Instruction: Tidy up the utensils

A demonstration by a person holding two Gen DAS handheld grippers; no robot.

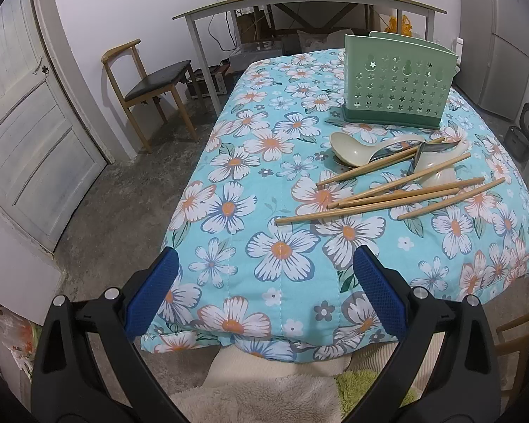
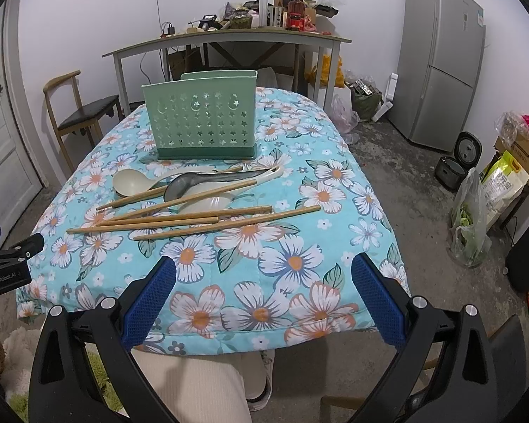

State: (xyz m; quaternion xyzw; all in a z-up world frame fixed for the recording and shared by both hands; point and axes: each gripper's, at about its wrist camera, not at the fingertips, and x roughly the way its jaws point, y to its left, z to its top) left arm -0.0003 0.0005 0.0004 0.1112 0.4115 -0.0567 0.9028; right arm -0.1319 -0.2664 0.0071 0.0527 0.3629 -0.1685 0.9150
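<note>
Six bamboo chopsticks and three spoons lie heaped before one green perforated plastic holder on the floral-clothed bench. Left claw and right claw both gape wide, empty.

White walls rise above a rough grey concrete floor. A long cluttered desk stands at the far wall, a wooden chair (dark seat) left of it, a panelled door further left, a silver fridge right
</note>
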